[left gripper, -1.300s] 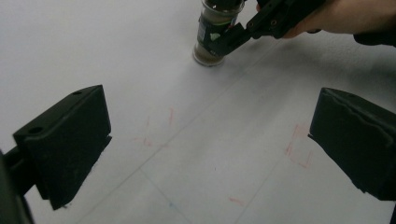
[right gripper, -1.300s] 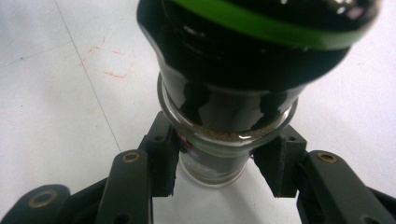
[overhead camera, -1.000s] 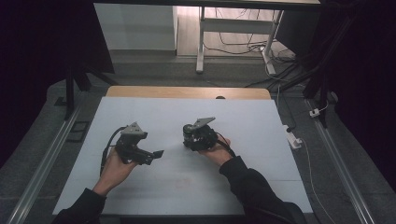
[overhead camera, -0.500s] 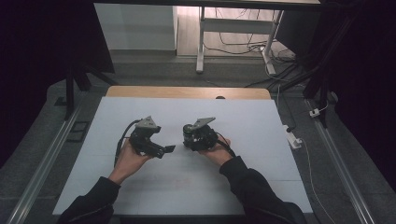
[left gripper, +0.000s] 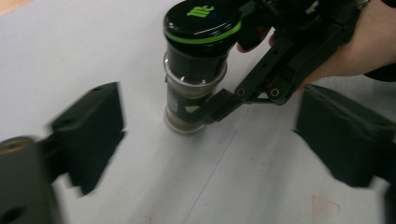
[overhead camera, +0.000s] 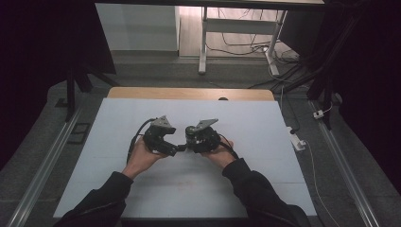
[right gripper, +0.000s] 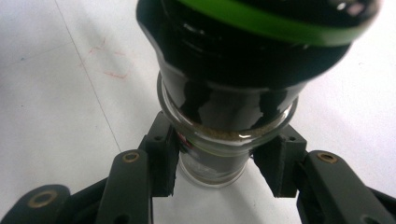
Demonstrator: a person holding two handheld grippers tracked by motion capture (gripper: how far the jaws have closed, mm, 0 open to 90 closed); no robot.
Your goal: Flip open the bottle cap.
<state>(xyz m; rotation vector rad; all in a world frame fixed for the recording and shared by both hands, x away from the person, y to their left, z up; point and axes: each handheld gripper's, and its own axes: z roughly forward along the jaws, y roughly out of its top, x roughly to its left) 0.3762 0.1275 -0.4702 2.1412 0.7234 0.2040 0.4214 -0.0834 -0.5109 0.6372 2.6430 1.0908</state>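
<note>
A glass jar [left gripper: 196, 60] with a black lid and a green ring stands upright on the white table [overhead camera: 246, 123]. My right gripper [right gripper: 217, 163] is shut on its glass body below the lid, pads [right gripper: 163, 158] pressed on both sides. In the left gripper view the right gripper [left gripper: 191, 109] and the hand [left gripper: 355, 42] holding it reach in from the upper right. My left gripper [left gripper: 212, 100] faces the jar from close by. Its jaws have just been closing but still stand wide apart, clear of the jar. In the high view the left gripper [overhead camera: 175, 149] and right gripper [overhead camera: 189, 142] nearly meet mid-table.
A wooden strip [overhead camera: 189, 93] runs along the table's far edge. A white adapter with a cable [overhead camera: 297, 142] lies off the right side. Metal rails [overhead camera: 42, 165] flank the table. Faint red marks [left gripper: 322, 205] show on the surface near the left gripper.
My left gripper has moved right across the table toward the right gripper and the jar. The right gripper has stayed still with the jar in its grip.
</note>
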